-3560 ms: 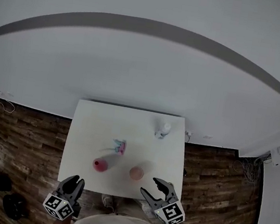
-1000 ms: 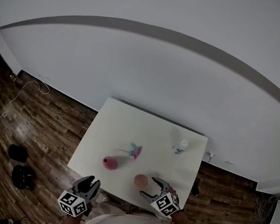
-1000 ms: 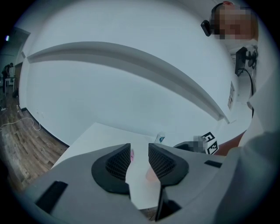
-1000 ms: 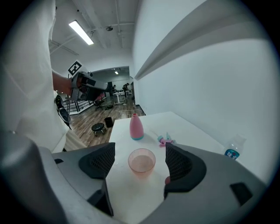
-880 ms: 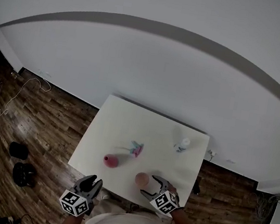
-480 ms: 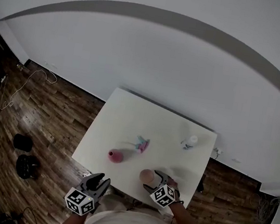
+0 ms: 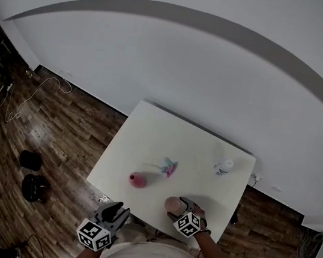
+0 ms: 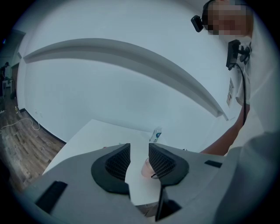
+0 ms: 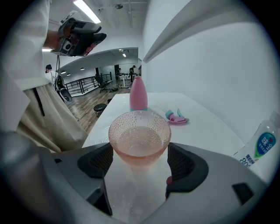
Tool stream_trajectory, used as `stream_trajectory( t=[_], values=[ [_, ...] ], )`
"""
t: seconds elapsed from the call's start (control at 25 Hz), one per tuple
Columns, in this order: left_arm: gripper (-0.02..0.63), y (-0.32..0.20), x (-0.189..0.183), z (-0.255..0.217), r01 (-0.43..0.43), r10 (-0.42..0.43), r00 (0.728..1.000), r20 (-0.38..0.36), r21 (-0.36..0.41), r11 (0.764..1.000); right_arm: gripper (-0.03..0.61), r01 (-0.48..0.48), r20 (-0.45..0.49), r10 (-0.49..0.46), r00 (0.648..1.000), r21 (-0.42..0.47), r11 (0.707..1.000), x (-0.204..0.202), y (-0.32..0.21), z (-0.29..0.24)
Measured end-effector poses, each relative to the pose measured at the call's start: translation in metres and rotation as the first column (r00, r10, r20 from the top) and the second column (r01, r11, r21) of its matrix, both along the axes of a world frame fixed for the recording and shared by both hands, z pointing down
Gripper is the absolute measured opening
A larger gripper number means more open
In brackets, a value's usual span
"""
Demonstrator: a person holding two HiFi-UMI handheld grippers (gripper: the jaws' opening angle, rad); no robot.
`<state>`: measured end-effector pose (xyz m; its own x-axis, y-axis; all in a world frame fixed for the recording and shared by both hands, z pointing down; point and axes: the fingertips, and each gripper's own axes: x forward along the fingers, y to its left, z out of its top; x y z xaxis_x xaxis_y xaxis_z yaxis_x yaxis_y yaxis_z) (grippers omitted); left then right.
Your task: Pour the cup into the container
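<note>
A clear pinkish cup (image 9: 140, 136) with liquid in it stands on the white table (image 7: 148, 135) near the front edge. My right gripper (image 9: 140, 149) is open with the cup between its fingertips. The pads flank the cup without pressing on it, and the jaws have spread a little wider during the last second. In the head view the cup (image 7: 172, 205) sits just left of the right gripper (image 7: 181, 209). The pink container (image 7: 137, 180) stands upright to the cup's left, its top open. My left gripper (image 7: 116, 209) hovers off the table's front edge, open by a narrow gap and empty.
A pink and teal lid (image 7: 169, 168) lies behind the container. A small plastic water bottle (image 7: 223, 166) stands at the far right corner. A white wall rises behind the table, with wooden floor around it. The person's legs are against the front edge.
My right gripper has come down to the table and slid up to the cup, which now sits between its jaws. The left gripper has hardly moved.
</note>
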<state>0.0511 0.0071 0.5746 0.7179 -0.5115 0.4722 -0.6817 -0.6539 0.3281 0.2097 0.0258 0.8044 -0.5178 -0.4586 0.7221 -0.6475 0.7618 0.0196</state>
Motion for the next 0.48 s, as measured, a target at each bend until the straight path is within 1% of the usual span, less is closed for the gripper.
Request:
stream_trajectory(
  t=[0.2,0.36,0.48],
  values=[
    [0.124,0.000,-0.005,-0.001,0.016,-0.016,1.000,0.008,0.001,1.000,0.370,-0.005,-0.006,0.005,1.000,0.022,1.000,-0.004,-0.002,0.005],
    [0.124,-0.001,-0.007,-0.003,0.026,-0.026,1.000,0.009,0.003,1.000,0.370,-0.031,0.000,0.031,1.000,0.039,0.999,-0.007,-0.007,0.006],
    [0.124,-0.004,-0.005,-0.002,0.029,-0.029,1.000,0.008,0.003,1.000,0.370,-0.025,0.001,0.025,1.000,0.050,0.998,-0.010,-0.013,0.006]
  ],
)
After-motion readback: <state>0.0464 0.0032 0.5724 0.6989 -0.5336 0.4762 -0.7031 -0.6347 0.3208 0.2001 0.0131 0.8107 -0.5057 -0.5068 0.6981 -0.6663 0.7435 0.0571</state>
